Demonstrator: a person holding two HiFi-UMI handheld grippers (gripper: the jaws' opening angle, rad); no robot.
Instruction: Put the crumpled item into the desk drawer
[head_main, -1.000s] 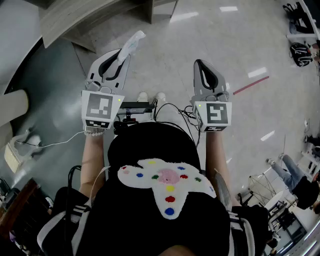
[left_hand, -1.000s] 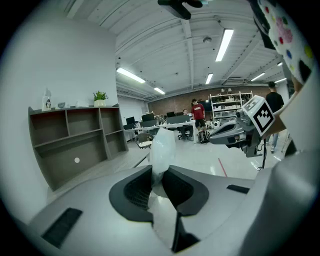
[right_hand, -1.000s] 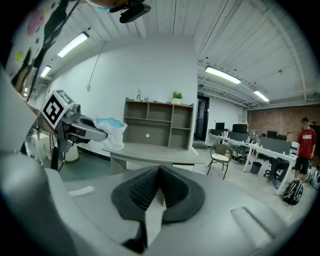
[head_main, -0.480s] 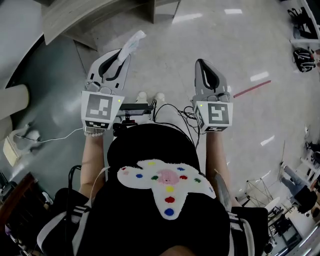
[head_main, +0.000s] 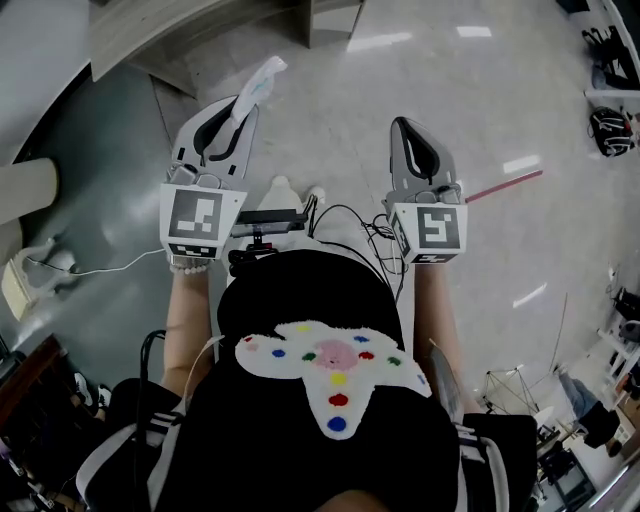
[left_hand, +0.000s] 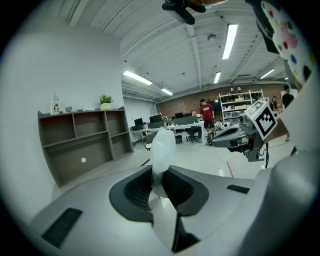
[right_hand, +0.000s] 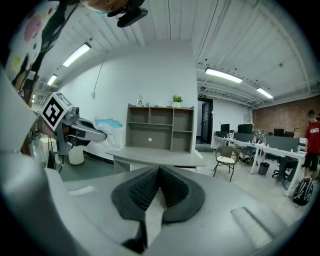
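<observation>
Crumpled item (head_main: 262, 82), white and thin, sticks up out of the left claw (head_main: 238, 112), which is shut tight on its bottom end. Most of it pokes out past the tips, toward 11 o'clock in the head view. We hold it in the air over the floor (head_main: 340, 90). It is not at the counter (head_main: 170, 30) yet, which lies farther off at 11 o'clock. The right claw (head_main: 402, 128) sits at 1 o'clock, closed with nothing in it. In the right gripper view we see the counter straight ahead, with a grey shelf (right_hand: 160, 129) behind it. We cannot see a drawer from here.

We think a few things could go wrong. The item looks soft and light, and only a small bit of it is pinched. It could slide out and fall on the floor if we shake the claw or let it loosen. The long loose end could also catch on the counter edge and get pulled free. The drawer may need opening first, and our right claw is shut, so it must open before it can grab a handle.
</observation>
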